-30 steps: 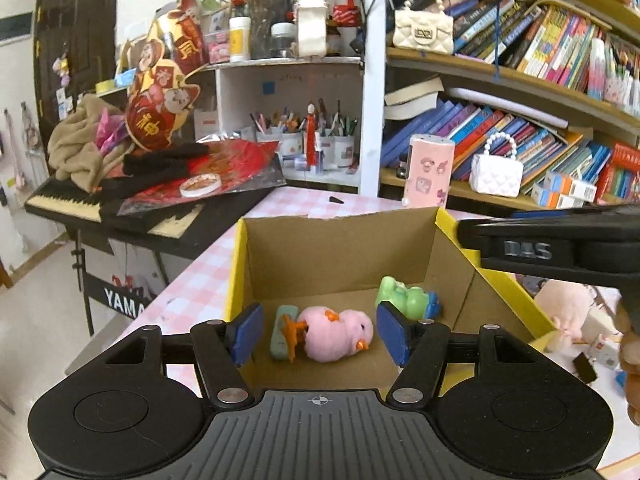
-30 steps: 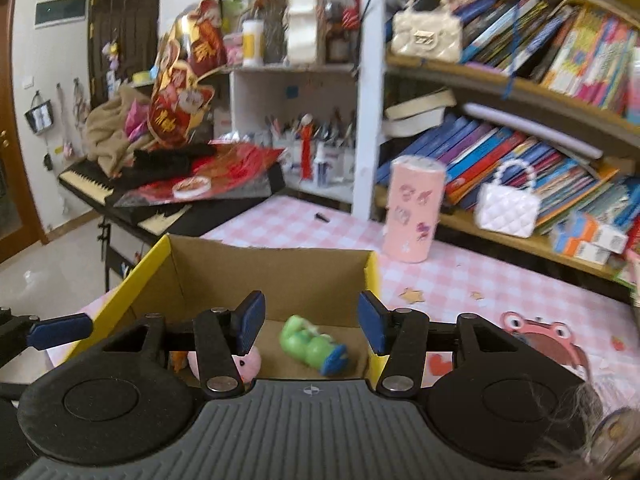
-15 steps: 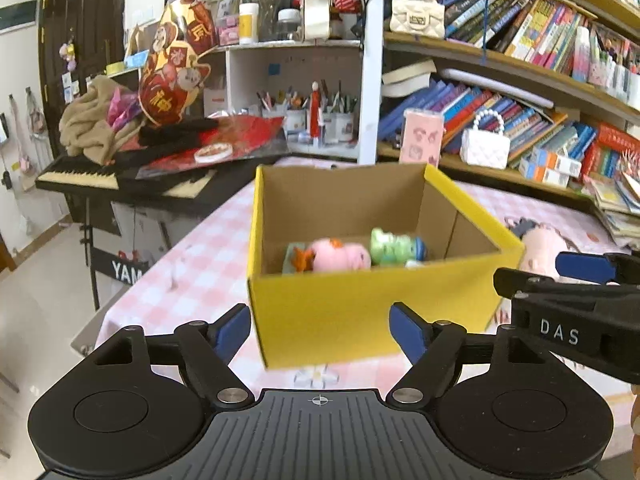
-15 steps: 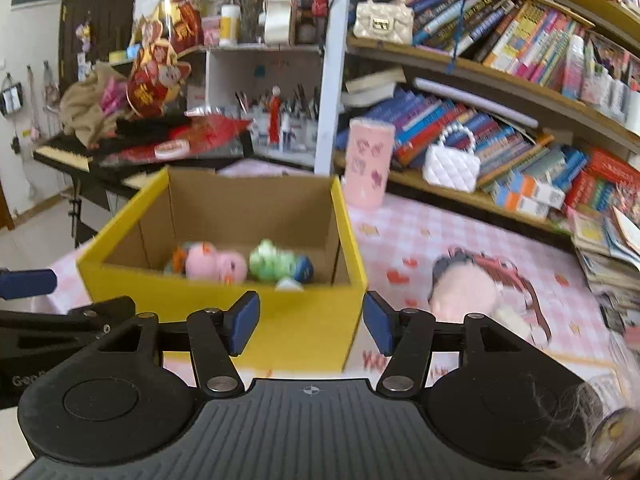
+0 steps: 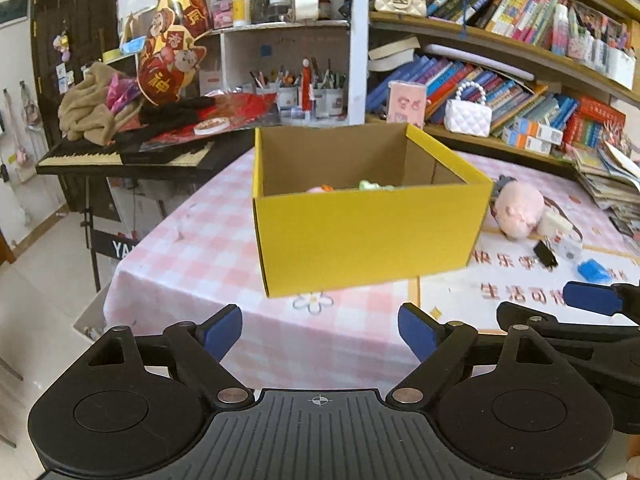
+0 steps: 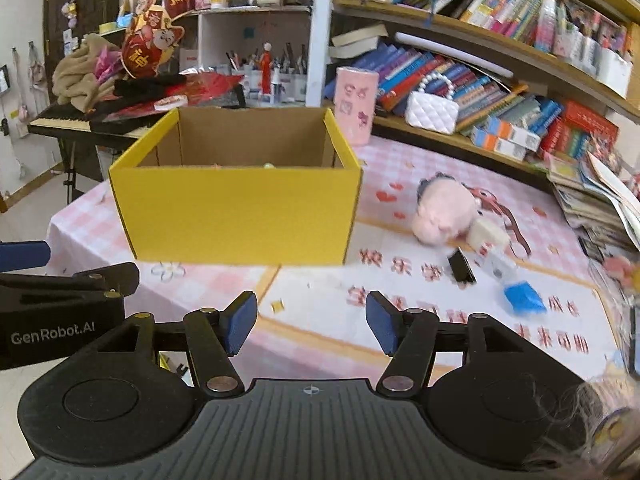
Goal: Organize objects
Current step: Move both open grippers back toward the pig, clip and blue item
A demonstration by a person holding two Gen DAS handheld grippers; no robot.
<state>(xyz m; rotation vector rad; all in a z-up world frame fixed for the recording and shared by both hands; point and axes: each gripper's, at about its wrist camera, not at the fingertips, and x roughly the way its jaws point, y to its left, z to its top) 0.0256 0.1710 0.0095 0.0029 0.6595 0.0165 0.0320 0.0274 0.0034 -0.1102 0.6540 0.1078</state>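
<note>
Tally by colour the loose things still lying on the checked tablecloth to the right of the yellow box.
Pink: 1, round pink plush toy
White: 1, small white block
Black: 1, black binder clip
Blue: 1, flat blue packet
Total: 4

A pink checked tablecloth (image 5: 208,240) covers the table. Behind it stand wooden bookshelves (image 5: 500,40) crammed with books; left of the table, a keyboard piano (image 5: 120,158) (piled with clutter), a dark door (image 5: 72,20) and pale floor (image 5: 40,280).

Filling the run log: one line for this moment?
left gripper open | right gripper open | yellow box holds toys | pink plush outside
</note>
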